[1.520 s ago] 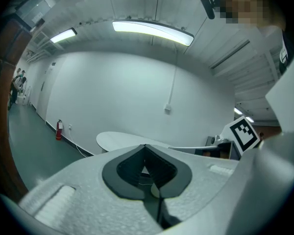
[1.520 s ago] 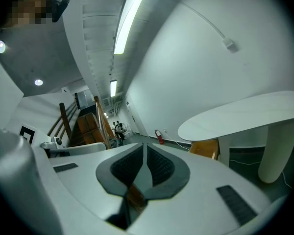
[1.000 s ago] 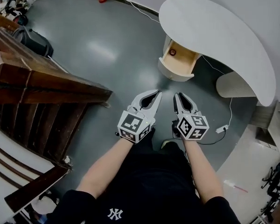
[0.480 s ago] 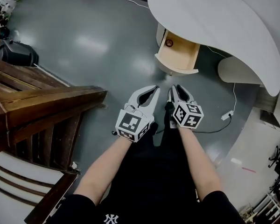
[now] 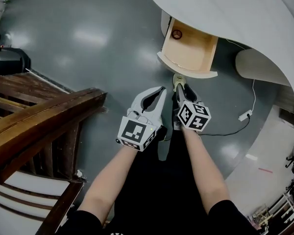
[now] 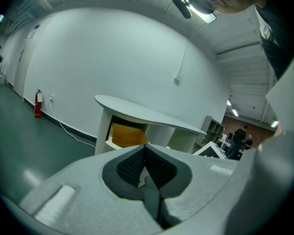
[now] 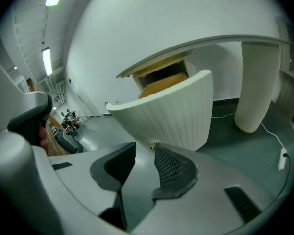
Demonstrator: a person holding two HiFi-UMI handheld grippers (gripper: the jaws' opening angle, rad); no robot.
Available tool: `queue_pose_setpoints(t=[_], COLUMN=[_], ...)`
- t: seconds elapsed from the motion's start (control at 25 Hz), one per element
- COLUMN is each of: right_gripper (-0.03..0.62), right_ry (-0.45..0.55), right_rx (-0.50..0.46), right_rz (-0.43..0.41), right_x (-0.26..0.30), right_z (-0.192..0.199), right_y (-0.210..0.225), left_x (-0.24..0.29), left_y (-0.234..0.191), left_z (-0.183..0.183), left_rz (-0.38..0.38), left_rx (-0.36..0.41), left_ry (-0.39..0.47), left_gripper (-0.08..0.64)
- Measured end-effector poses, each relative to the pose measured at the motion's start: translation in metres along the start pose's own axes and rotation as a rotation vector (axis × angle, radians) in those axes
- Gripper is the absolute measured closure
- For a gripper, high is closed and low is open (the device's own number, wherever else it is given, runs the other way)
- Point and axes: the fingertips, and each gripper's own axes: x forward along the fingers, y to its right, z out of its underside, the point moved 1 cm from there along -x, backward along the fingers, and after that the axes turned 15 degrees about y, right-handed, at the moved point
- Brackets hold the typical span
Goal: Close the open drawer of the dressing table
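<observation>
The drawer (image 5: 190,50) stands pulled out of the dressing table (image 5: 225,13), its ribbed front just ahead of the right gripper (image 7: 143,153), whose jaws have just been opening, nothing between them; best push squarely on that front, the left gripper (image 6: 145,150), closed and empty, kept aside

left gripper (image 5: 159,93) jaws together, empty | right gripper (image 5: 179,88) jaws apart, just been opening, nothing between | forearms (image 5: 202,160) bare, stretched forward side by side, grippers tilted down
</observation>
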Motion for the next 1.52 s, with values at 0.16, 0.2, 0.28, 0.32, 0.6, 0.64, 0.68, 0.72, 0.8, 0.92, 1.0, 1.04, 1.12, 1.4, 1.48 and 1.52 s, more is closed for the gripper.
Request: queue_pose_setpoints(t=[0.16,0.2,0.28,0.32,0.6,0.64,0.68,0.72,0.8,0.92,1.0,1.04,1.12,1.4,1.48,1.52], right_gripper=[0.459,0.454,0.451,0.451,0.471,0.472,0.474,0.476,0.477,0.477,0.478,0.478,0.477,0.479,0.479,0.479], right_ry=[-0.008,-0.012,-0.018,-0.018,0.016,0.017,0.016,0.016,0.022,0.038,0.046,0.050,0.058,0.077,0.085,0.088], right_rx=[0.031,0.037,0.049,0.056,0.083,0.084,0.082,0.080,0.078,0.072,0.067,0.067,0.066,0.056,0.053,0.052], right_rz=[0.003,0.003,0.004,0.003,0.003,-0.001,-0.003,-0.005,-0.006,-0.016,-0.023,-0.024,-0.024,-0.022,-0.022,-0.022], right_x=[0.019,0.024,0.031,0.033,0.047,0.047,0.047,0.047,0.048,0.055,0.060,0.064,0.071,0.097,0.105,0.109], right_z=[0.017,0.020,0.026,0.029,0.027,0.027,0.027,0.026,0.023,0.016,0.012,0.010,0.004,-0.021,-0.028,-0.031], right_y=[0.010,0.013,0.019,0.020,0.025,0.024,0.023,0.023,0.024,0.024,0.025,0.026,0.029,0.038,0.040,0.041], left_x=[0.010,0.012,0.018,0.019,0.026,0.026,0.026,0.026,0.030,0.036,0.040,0.043,0.051,0.077,0.084,0.088], left_y=[-0.010,-0.011,-0.012,-0.013,-0.022,-0.023,-0.024,-0.026,-0.029,-0.035,-0.038,-0.040,-0.044,-0.056,-0.059,-0.060], left_z=[0.021,0.025,0.033,0.035,0.048,0.049,0.050,0.050,0.051,0.050,0.049,0.049,0.048,0.036,0.033,0.032], left_rz=[-0.014,-0.016,-0.018,-0.018,-0.031,-0.035,-0.039,-0.041,-0.044,-0.045,-0.048,-0.050,-0.053,-0.060,-0.058,-0.059], left_rx=[-0.020,-0.023,-0.028,-0.031,-0.045,-0.047,-0.048,-0.048,-0.049,-0.044,-0.036,-0.032,-0.030,-0.031,-0.026,-0.026], left_ry=[0.005,0.005,0.005,0.006,0.013,0.014,0.014,0.014,0.019,0.031,0.041,0.046,0.049,0.070,0.078,0.084], left_gripper=[0.551,0.551,0.551,0.551,0.551,0.551,0.551,0.551,0.551,0.551,0.551,0.551,0.551,0.551,0.551,0.551])
